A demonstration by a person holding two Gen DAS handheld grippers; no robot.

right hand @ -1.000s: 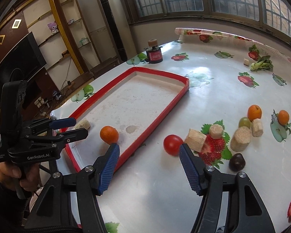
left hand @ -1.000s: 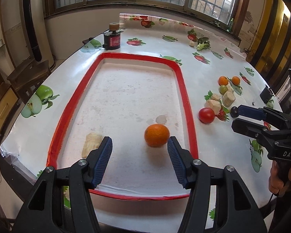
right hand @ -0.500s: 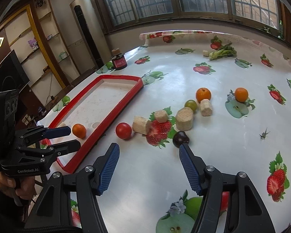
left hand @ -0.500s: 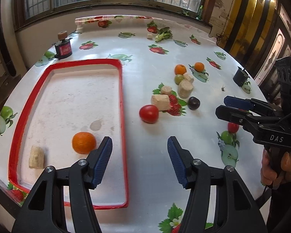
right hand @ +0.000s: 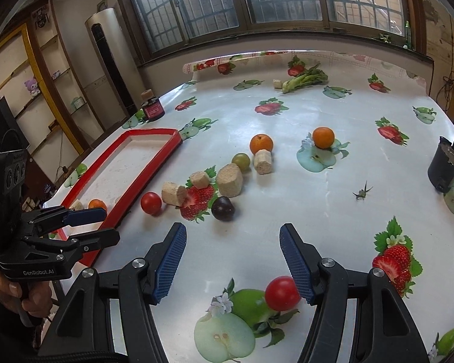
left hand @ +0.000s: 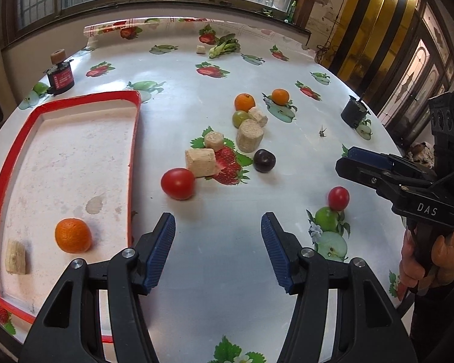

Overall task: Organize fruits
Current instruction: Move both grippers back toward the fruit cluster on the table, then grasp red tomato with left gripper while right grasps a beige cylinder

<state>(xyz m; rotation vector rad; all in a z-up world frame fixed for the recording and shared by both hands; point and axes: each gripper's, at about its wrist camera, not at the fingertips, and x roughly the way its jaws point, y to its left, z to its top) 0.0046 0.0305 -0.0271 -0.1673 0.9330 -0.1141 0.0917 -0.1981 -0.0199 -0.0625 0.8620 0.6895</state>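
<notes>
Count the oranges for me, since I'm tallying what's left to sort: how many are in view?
3: one orange in the red tray, two on the tablecloth farther back, one by the green fruit, one on an apple print. None appears hidden.

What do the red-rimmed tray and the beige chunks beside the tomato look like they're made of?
Red-rimmed tray: looks like foam board, matte speckled white floor, red tape-like edging. Beige chunks: probably cork or pressed fibre, with a coarse, grainy, matte surface; can't confirm.

Barred windows (right hand: 257,0) behind; wall shelves (right hand: 45,90) left; tall cabinet (right hand: 112,66); golden doors (left hand: 378,30) right
</notes>
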